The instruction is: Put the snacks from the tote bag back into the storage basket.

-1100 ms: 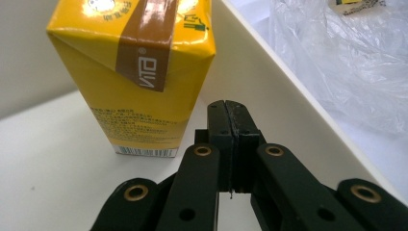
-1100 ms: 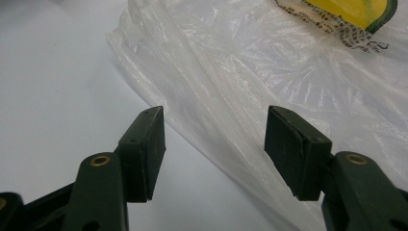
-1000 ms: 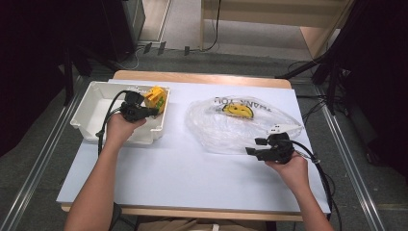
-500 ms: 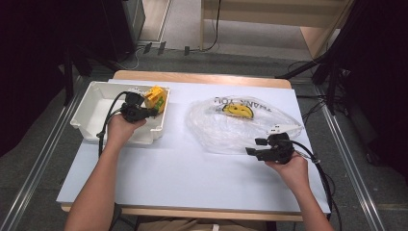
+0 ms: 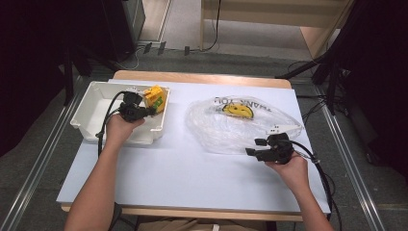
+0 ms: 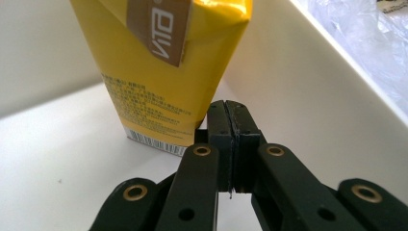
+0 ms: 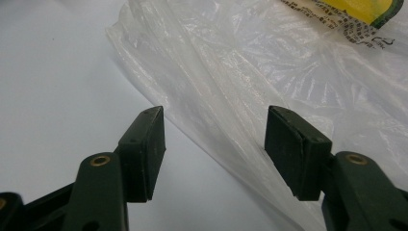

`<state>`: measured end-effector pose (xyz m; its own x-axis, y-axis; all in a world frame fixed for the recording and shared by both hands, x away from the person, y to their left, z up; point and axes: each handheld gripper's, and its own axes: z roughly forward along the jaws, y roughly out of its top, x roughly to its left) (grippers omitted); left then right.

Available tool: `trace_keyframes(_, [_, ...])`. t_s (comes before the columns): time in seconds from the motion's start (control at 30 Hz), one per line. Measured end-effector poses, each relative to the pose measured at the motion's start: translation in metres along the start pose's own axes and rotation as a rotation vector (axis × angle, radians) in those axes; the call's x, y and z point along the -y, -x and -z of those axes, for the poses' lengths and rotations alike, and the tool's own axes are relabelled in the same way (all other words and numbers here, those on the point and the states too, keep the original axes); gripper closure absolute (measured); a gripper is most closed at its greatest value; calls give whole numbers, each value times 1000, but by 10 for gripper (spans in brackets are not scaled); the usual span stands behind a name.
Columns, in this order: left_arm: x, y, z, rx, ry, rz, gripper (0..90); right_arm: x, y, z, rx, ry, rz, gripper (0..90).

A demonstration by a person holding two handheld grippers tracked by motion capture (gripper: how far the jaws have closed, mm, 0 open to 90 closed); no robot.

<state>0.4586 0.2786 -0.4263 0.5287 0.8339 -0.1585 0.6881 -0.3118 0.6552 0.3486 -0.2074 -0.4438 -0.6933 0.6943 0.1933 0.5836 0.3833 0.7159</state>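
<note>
Both forearms are showing bare, with no sleeves reaching them. Each hand is carrying a black gripper: the left gripper (image 5: 150,111) and the right gripper (image 5: 254,147). Black cables are trailing from both. Up close, the jaws are looking like flat black links pinned with brass-coloured rivets, ending in blocky dark pads (image 7: 146,144). A small white piece is sitting atop the right one.

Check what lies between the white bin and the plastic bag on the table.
Nothing: in the high view a bare strip of table separates the white bin from the plastic bag.
</note>
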Motion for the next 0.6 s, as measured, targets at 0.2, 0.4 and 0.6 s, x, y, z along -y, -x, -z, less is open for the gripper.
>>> trace_keyframes(0.2, [0, -3, 0, -16, 1, 6, 900, 0, -1, 1, 1, 6, 2, 407])
trace_keyframes(0.4, [1, -6, -1, -17, 7, 25, 900, 0, -1, 0, 1, 0, 4, 406])
trace_keyframes(0.6, [1, -10, 0, -38, 16, 35, 900, 1, -1, 0, 2, -1, 5, 407])
